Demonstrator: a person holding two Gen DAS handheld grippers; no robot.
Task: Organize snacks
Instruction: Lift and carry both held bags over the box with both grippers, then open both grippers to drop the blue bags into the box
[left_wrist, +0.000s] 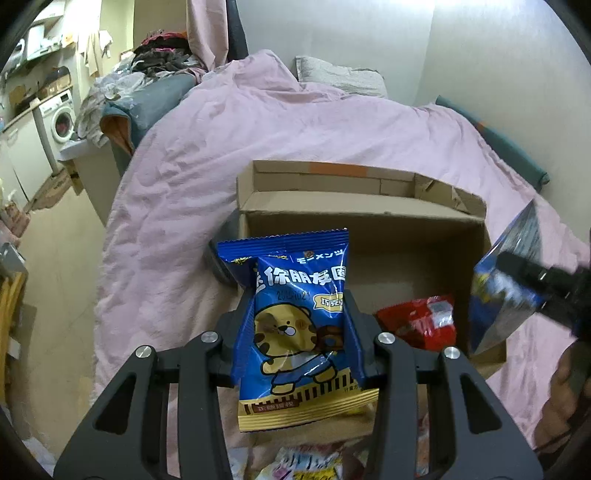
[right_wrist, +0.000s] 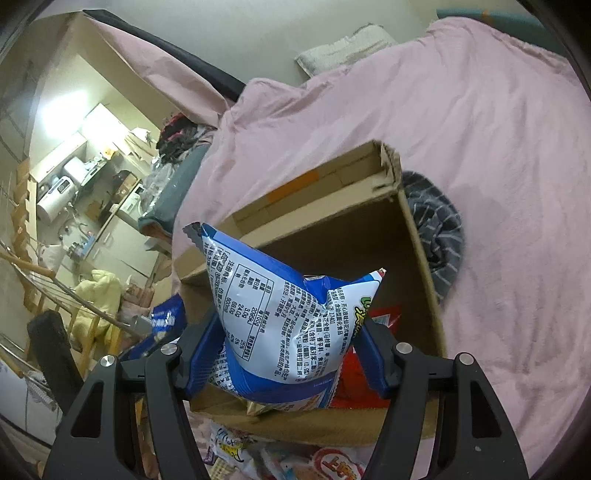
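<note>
My left gripper (left_wrist: 300, 314) is shut on a blue snack packet with a cartoon tiger (left_wrist: 295, 314) and holds it over the near edge of an open cardboard box (left_wrist: 332, 206) on the pink bed. A red snack packet (left_wrist: 424, 321) lies inside the box. My right gripper (right_wrist: 290, 325) is shut on a blue and white snack bag (right_wrist: 284, 314), held above the box (right_wrist: 332, 192). That bag and the right gripper also show at the right of the left wrist view (left_wrist: 509, 288). The tiger packet shows at the left of the right wrist view (right_wrist: 166, 321).
A pink duvet (left_wrist: 258, 129) covers the bed. Several loose snack packets (right_wrist: 277, 458) lie in front of the box. A dark striped cloth (right_wrist: 439, 236) lies right of the box. A cluttered sofa (left_wrist: 147, 92) and a washing machine (left_wrist: 59, 118) stand at the left.
</note>
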